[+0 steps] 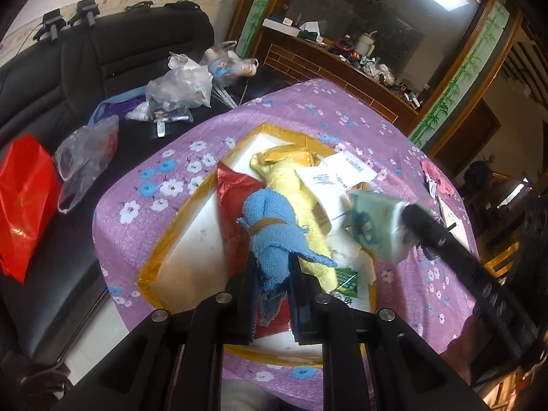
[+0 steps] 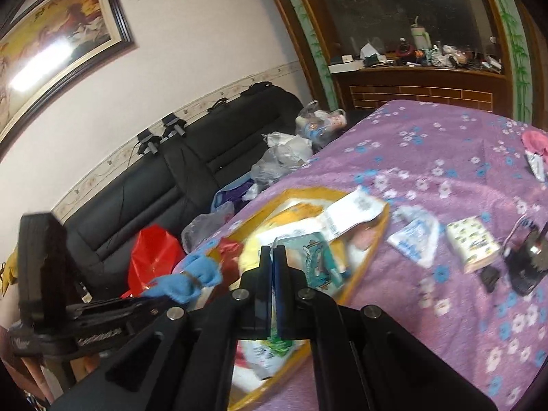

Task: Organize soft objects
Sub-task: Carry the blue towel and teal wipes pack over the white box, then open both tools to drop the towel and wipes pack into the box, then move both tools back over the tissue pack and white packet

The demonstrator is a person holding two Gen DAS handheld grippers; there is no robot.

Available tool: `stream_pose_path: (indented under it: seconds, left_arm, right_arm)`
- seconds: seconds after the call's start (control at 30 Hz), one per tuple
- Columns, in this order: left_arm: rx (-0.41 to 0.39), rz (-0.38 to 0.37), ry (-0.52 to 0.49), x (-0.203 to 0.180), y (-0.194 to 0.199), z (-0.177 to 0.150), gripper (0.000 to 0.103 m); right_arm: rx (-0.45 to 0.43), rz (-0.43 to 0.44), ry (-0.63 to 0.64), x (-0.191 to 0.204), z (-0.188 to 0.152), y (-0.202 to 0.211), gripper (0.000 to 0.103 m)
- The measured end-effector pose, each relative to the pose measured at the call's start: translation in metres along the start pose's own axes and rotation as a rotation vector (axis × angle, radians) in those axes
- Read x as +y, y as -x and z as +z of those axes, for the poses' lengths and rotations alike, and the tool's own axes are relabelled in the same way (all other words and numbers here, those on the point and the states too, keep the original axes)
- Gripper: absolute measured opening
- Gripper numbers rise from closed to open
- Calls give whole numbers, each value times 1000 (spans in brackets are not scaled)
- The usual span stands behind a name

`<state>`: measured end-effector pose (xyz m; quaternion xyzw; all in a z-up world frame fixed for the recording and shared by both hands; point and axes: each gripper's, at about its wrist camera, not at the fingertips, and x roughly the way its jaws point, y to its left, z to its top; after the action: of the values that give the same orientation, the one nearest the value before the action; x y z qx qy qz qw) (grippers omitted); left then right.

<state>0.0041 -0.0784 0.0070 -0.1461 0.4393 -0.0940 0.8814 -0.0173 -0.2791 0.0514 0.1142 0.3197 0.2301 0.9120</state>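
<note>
**Blue towel bundle held over the box, tissue pack alongside**

While the left gripper clamps the blue towel bundle, that bundle hangs over the gold-rimmed box, its long axis running straight out from the jaws toward the far end of the box. It sits just above and beside the yellow towel, which lies in the box along much the same line. A tan band ties the blue bundle near its middle.

To its right, the green tissue pack meets the tip of the right gripper, whose jaws are pressed fully together; whether it actually grips the pack I cannot tell. The left hand is clearly the nearer one to the free white floor of the box, which lies to the left of the bundle. Setting it down likely means lowering it parallel to the yellow towel.

Outside the box, a patterned tissue pack rests on the purple flowered cloth.
</note>
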Motion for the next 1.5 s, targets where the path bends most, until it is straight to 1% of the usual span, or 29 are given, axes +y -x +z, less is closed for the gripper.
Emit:
stream_pose_path:
  seconds: [0.1,0.17,0.2,0.27,0.3,0.33,0.37,0.4,0.43,0.5,0.57,0.6,0.63,0.67,0.77,0.83,0.9,0.93,0.97,1.0,1.03,1.17,1.27,1.33,1.43,1.5]
  left_arm:
    - [16,11,-10,4,-8,-3,15]
    - [30,14,-10,5,-14,-5,15]
    - [41,20,-12,5,-18,-7,16]
    - [53,22,-10,5,-23,-9,20]
    - [57,16,-12,4,-26,-10,27]
    - [58,14,-13,3,-27,-10,38]
    - [54,16,-11,3,-27,-10,45]
    - [41,21,0,3,-26,-10,57]
    - [30,25,8,3,-24,-10,63]
    - [15,26,9,3,-19,-10,65]
    - [-4,24,0,0,-16,-9,65]
    - [-11,23,2,0,-14,-9,65]
    - [-16,17,8,0,-12,-9,65]
    - [-23,2,14,-2,-10,-9,65]
    - [-36,-17,-4,-10,-3,-9,65]
    - [-57,-9,-30,-19,2,-8,65]
    - [-72,-3,-50,-30,6,-7,65]
    - [-76,-9,-58,-34,8,-7,66]
    - [-80,-17,-72,-40,11,-7,67]
    - [-84,-17,-81,-43,12,-7,70]
    - [-90,-10,-90,-48,13,-7,71]
    - [-97,3,-101,-60,14,-6,71]
    - [-125,41,-119,-68,18,-8,71]
    - [-131,55,-118,-72,19,-7,71]
    - [-121,51,-128,-80,18,-7,71]
    - [-122,47,-146,-88,17,-7,71]
  right_arm:
    - [21,34,11,9,-13,-10,1]
    - [18,25,29,13,-22,-13,1]
    - [17,19,33,15,-25,-15,1]
    - [33,34,31,16,-31,-20,2]
    - [48,48,24,16,-34,-23,2]
    - [55,57,19,14,-35,-26,5]
    - [59,70,14,13,-39,-26,5]
    - [61,80,9,11,-42,-25,5]
    - [63,90,2,10,-44,-25,6]
    - [77,112,-22,7,-48,-25,11]
    - [85,143,-53,2,-50,-24,29]
    - [84,160,-63,1,-50,-22,34]
    - [83,178,-71,-1,-51,-20,42]
    - [84,195,-74,-1,-52,-17,47]
    - [79,216,-75,-4,-51,-7,51]
    - [76,232,-70,-7,-50,2,52]
    - [76,241,-85,-14,-48,9,55]
    - [81,259,-102,-20,-46,13,60]
    - [93,292,-119,-26,-44,16,66]
    - [112,323,-128,-29,-42,16,70]
    - [132,339,-131,-33,-40,17,72]
    - [152,290,-127,-41,-40,20,72]
    - [162,298,-166,-51,-43,21,72]
    - [171,287,-175,-59,-42,22,72]
    - [161,214,-169,-73,-33,31,72]
    - [157,162,-159,-83,-20,37,72]
